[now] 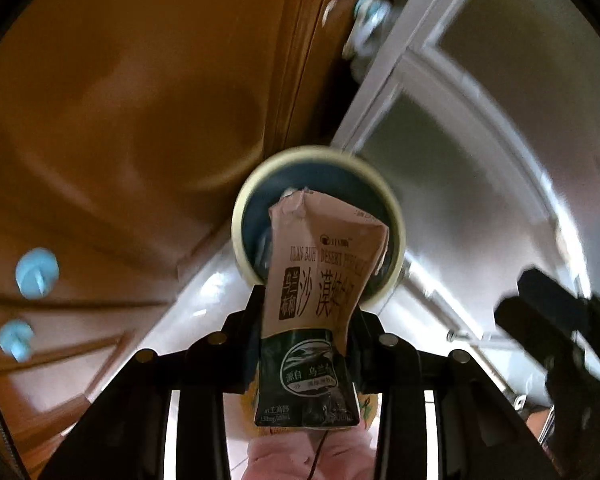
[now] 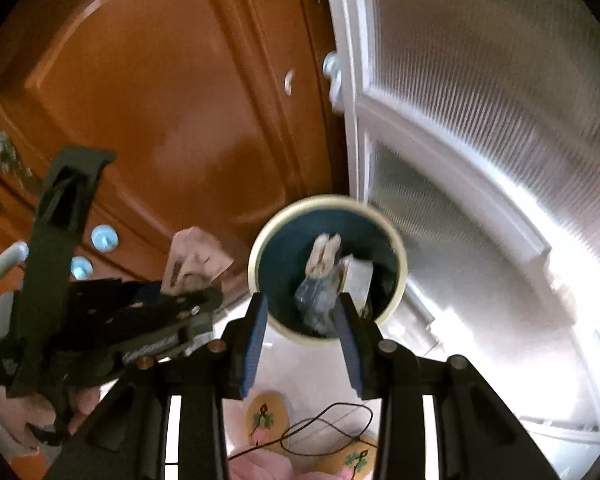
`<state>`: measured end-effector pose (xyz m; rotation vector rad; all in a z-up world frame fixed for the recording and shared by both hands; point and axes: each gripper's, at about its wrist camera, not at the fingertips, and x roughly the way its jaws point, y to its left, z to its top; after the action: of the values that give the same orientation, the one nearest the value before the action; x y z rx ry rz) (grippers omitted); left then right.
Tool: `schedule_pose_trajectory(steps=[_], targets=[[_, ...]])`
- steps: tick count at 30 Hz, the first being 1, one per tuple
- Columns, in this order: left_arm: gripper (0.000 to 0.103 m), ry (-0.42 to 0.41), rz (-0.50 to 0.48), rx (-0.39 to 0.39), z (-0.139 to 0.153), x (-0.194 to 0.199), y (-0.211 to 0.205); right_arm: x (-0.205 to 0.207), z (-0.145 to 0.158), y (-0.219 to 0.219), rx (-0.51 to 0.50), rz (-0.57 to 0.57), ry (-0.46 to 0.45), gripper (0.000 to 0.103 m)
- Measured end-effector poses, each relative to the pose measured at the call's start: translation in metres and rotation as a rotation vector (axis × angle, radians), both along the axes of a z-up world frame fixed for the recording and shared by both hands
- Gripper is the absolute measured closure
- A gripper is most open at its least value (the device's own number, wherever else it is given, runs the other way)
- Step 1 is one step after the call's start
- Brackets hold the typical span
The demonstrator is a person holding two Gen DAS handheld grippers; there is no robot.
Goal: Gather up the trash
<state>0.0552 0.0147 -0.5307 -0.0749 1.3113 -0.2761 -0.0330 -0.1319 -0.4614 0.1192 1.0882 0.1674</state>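
The left gripper [image 1: 306, 344] is clamped on a flattened milk carton [image 1: 320, 280], tan above and dark green below, which stands up between its fingers and covers much of the round bin [image 1: 396, 216] straight ahead of it. That left wrist view shows only the bin's cream rim and a sliver of its dark blue inside, so what lies in it cannot be made out there. The right wrist view fills this in: the right gripper [image 2: 302, 320] has its blue-padded fingers [image 2: 255, 344] apart with nothing between them, and just beyond their tips the bin [image 2: 259, 248] opens fully, with a crushed carton [image 2: 320, 276] and a pale boxy piece [image 2: 358, 278] already lying in it. To the left of the right gripper, the other gripper [image 2: 191, 304] appears from the side, the tan end of its carton [image 2: 195, 256] sticking up short of the bin's rim, and a hand [image 2: 31, 412] holding its grip. Beyond both grippers stand an orange-brown wooden door [image 2: 159, 100] and a white-framed ribbed glass panel [image 2: 480, 100]. Below the right gripper, embroidered slippers [image 2: 267, 412] show on the pale floor.
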Motion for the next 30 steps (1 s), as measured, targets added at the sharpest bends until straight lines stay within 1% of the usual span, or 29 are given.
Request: schedule_pose_trajectory(steps=[3, 5, 6, 7, 8, 9, 12, 14, 15, 17, 18, 20, 21, 23, 24, 27, 29, 30], targets=[[0.068, -0.026, 0.01, -0.011, 0.022, 0.022, -0.009, 0.009, 0.019, -0.007, 0.0, -0.008, -0.023, 0.067], [0.063, -0.02, 0.013, -0.014, 0.032, 0.031, -0.01, 0.011, 0.029, -0.012, 0.001, -0.019, -0.032, 0.067], [0.056, -0.016, 0.015, -0.015, 0.036, 0.028, -0.017, 0.012, 0.035, -0.015, 0.003, -0.028, -0.037, 0.067], [0.051, -0.017, 0.016, -0.009, 0.042, 0.031, -0.018, 0.012, 0.04, -0.018, 0.005, -0.036, -0.041, 0.067], [0.05, -0.021, 0.017, 0.003, 0.049, 0.035, -0.019, 0.014, 0.046, -0.022, 0.006, -0.042, -0.045, 0.067], [0.049, -0.022, 0.019, 0.01, 0.051, 0.03, -0.024, 0.014, 0.053, -0.025, 0.007, -0.048, -0.048, 0.067], [0.049, -0.016, 0.032, 0.039, 0.068, 0.031, -0.026, 0.015, 0.069, -0.032, 0.008, -0.056, -0.055, 0.067], [0.049, -0.023, 0.048, 0.042, 0.091, 0.026, -0.024, 0.013, 0.082, -0.037, 0.013, -0.064, -0.055, 0.067], [0.049, -0.026, 0.05, 0.045, 0.094, 0.027, -0.023, 0.013, 0.09, -0.04, 0.02, -0.069, -0.055, 0.067], [0.049, -0.041, 0.046, 0.052, 0.122, 0.023, -0.027, 0.013, 0.106, -0.046, 0.028, -0.069, -0.058, 0.067], [0.049, -0.049, 0.043, 0.055, 0.133, 0.021, -0.028, 0.013, 0.119, -0.047, 0.033, -0.067, -0.066, 0.067], [0.049, -0.077, 0.029, 0.061, 0.171, 0.014, -0.033, 0.011, 0.145, -0.051, 0.046, -0.061, -0.083, 0.067], [0.049, -0.088, 0.023, 0.063, 0.183, 0.012, -0.034, 0.011, 0.158, -0.052, 0.053, -0.058, -0.095, 0.067], [0.049, -0.131, 0.01, 0.065, 0.224, 0.007, -0.038, 0.01, 0.181, -0.054, 0.066, -0.051, -0.117, 0.067], [0.049, -0.145, 0.004, 0.062, 0.236, 0.005, -0.039, 0.011, 0.197, -0.055, 0.076, -0.047, -0.13, 0.067], [0.049, -0.221, -0.012, 0.07, 0.298, -0.003, -0.045, 0.011, 0.243, -0.058, 0.102, -0.036, -0.178, 0.067], [0.047, -0.263, -0.023, 0.095, 0.333, -0.007, -0.049, 0.012, 0.274, -0.061, 0.111, -0.026, -0.221, 0.067], [0.046, -0.278, -0.026, 0.103, 0.343, -0.008, -0.051, 0.013, 0.287, -0.063, 0.115, -0.022, -0.239, 0.067]])
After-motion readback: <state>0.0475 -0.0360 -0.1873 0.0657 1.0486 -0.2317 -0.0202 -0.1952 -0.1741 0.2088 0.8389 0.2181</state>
